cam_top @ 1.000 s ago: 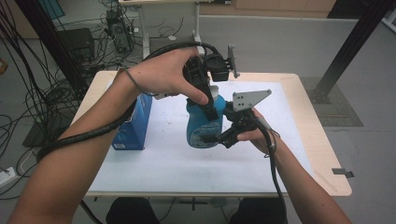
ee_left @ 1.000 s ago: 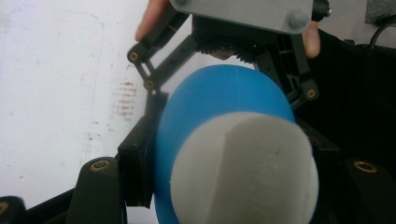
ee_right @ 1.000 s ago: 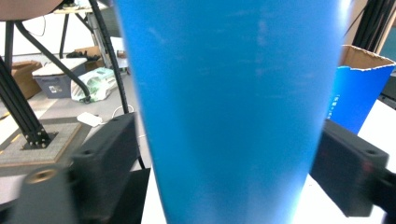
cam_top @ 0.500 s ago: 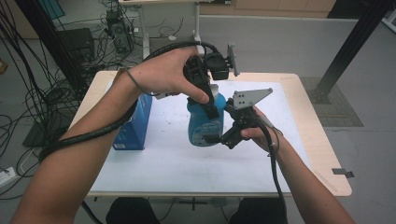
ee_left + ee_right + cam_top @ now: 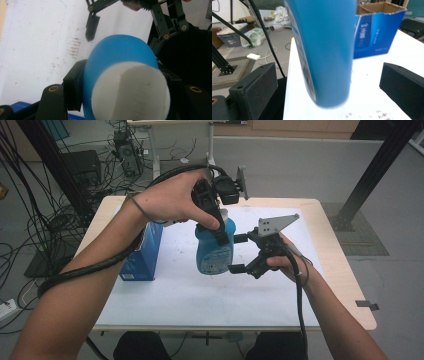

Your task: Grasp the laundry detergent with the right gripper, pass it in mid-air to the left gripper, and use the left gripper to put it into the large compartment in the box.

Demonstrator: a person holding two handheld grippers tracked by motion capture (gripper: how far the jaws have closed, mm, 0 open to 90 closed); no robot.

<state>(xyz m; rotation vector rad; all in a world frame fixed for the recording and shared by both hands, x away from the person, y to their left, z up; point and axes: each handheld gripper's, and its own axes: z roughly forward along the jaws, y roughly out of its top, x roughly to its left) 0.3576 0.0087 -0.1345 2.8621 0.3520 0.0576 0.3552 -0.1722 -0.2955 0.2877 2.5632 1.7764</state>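
The blue bottle [image 5: 215,252] stands upright near the middle of the white sheet [image 5: 200,300] that covers the table [image 5: 345,290], its white cap [image 5: 131,91] uppermost. The left gripper [image 5: 216,227] comes down on it from above and is clamped on the top of the bottle, just under the cap; in the left gripper view the black jaws press against the blue shoulder on either side.

The right gripper [image 5: 241,253] sits just beside the bottle on its right, level with the lower body. Its jaws have just been opening and now stand wide apart; in the right gripper view the bottle's body [image 5: 322,50] rises between the two pads without touching either.

Just left of the bottle stands an open blue carton [image 5: 142,252], close to it but apart, under the person's left forearm. A thick black cable [image 5: 90,270] trails from the left gripper along that forearm.

Beyond the table's far edge, on the floor, lie tangled cables [image 5: 55,220] and dark equipment; a black frame post [image 5: 375,170] slants up at the far right.
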